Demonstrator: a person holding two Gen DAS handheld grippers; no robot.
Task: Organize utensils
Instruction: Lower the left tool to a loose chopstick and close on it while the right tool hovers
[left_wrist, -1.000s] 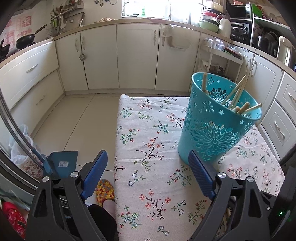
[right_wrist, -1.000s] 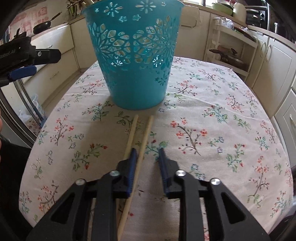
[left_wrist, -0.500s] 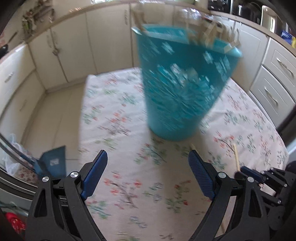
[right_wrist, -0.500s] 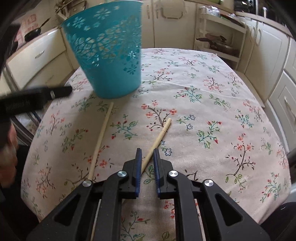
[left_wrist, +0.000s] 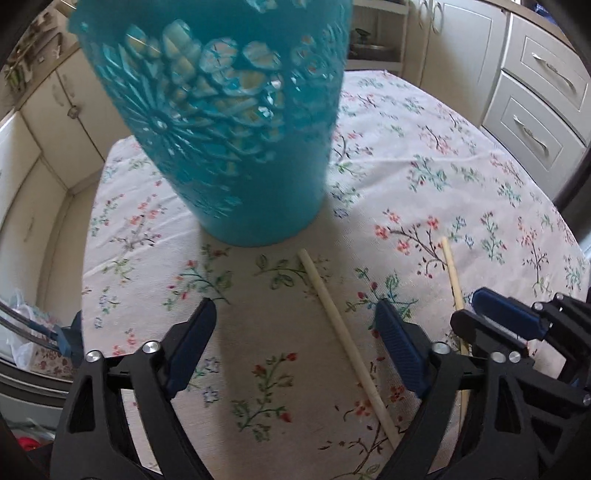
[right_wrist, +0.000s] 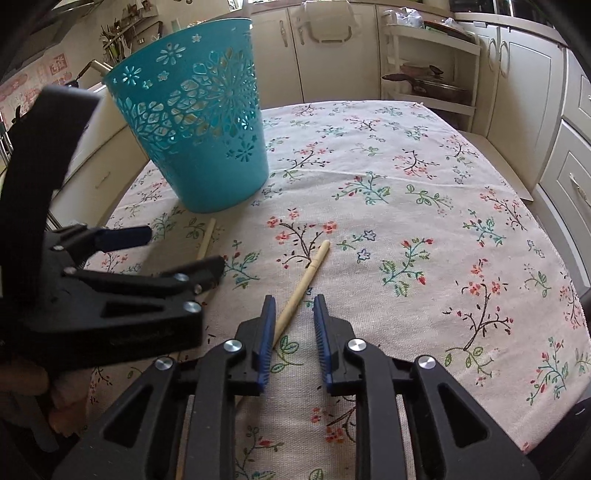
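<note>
A teal cut-out basket (left_wrist: 221, 122) (right_wrist: 195, 122) holding several wooden utensils stands on the floral tablecloth (right_wrist: 406, 229). Two wooden chopsticks lie in front of it. The left chopstick (left_wrist: 343, 332) (right_wrist: 207, 236) runs between my left gripper's (left_wrist: 297, 317) (right_wrist: 177, 254) wide jaws, close to the right finger; these jaws are closing and the pads do not touch it. The right chopstick (right_wrist: 306, 277) (left_wrist: 451, 269) lies between my right gripper's (right_wrist: 294, 306) (left_wrist: 466, 308) narrow jaws, beside the left pad; these jaws are opening and nothing is gripped.
Cream kitchen cabinets (right_wrist: 517, 74) ring the table, with drawers (left_wrist: 535, 96) on the right. An open shelf with pans (right_wrist: 428, 81) stands behind the table. The two grippers are close together near the table's front left. A plastic bag (left_wrist: 18, 332) lies on the floor at the left.
My left gripper dropped toward the table and closed in on the basket, straddling the left chopstick. The right gripper pinched the other chopstick, swung it rightward, then spread its jaws apart.
</note>
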